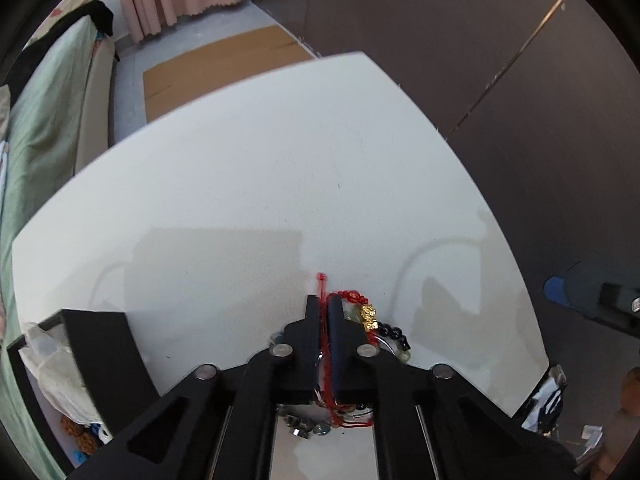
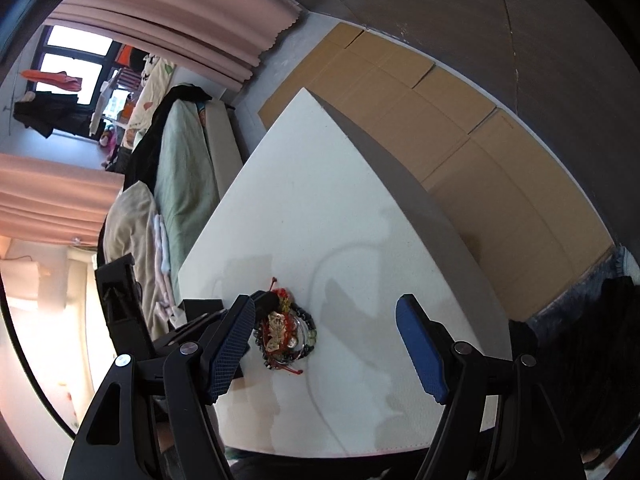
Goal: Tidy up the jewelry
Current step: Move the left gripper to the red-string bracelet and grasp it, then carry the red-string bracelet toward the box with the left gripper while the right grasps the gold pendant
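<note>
A pile of jewelry (image 2: pixel 285 334) lies on the white table (image 2: pixel 320 208): red cord bracelets, dark beads, a gold charm and a metal ring. My left gripper (image 1: pixel 325 305) is shut on a red cord bracelet (image 1: pixel 325 344) from the pile, right above it. The gold charm (image 1: pixel 369 315) and dark beads (image 1: pixel 394 334) lie just right of its fingers. My right gripper (image 2: pixel 326 310) is open and empty, held above the table, with the pile beside its left finger (image 2: pixel 230 352). The left gripper's tip (image 2: pixel 266 300) shows at the pile in the right wrist view.
A black box (image 1: pixel 100 352) holding a white bag stands at the table's left edge. Flat cardboard (image 2: pixel 460 140) lies on the floor beyond the table. A bed with green bedding (image 2: pixel 180 168) is to the left. A dark wall stands behind.
</note>
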{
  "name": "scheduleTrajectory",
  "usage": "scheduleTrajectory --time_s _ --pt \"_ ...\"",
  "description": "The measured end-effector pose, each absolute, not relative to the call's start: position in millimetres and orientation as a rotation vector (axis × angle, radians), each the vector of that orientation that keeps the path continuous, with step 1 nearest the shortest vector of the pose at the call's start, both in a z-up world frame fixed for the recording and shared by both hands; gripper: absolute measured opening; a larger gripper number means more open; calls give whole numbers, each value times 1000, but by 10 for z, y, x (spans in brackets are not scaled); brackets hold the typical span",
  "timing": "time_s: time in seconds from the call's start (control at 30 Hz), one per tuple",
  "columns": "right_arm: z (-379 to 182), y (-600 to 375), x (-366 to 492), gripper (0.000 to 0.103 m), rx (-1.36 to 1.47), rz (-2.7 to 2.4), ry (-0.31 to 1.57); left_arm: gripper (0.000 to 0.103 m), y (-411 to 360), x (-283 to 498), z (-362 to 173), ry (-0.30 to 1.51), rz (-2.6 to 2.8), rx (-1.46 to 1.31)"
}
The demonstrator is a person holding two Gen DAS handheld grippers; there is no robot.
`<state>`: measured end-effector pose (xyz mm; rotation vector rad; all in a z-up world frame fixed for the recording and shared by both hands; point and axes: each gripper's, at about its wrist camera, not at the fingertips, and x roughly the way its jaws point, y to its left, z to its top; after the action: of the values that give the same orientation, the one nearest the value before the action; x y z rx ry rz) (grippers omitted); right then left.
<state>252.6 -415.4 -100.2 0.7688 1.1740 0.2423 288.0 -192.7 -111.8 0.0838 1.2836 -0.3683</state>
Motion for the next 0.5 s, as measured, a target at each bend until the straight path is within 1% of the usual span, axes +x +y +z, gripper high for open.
scheduleTrajectory --time_s 0.43,0.47,0.5 --pt "-1120 -3817 2601 73 736 328 1231 3 -1709 2727 -605 1181 -361 56" --pt "-1130 -3791 2608 73 737 341 1234 3 -1676 2707 -565 1174 -359 50" --pt "-1139 -3745 2616 70 739 360 1238 3 -1639 2689 -523 1167 -357 44"
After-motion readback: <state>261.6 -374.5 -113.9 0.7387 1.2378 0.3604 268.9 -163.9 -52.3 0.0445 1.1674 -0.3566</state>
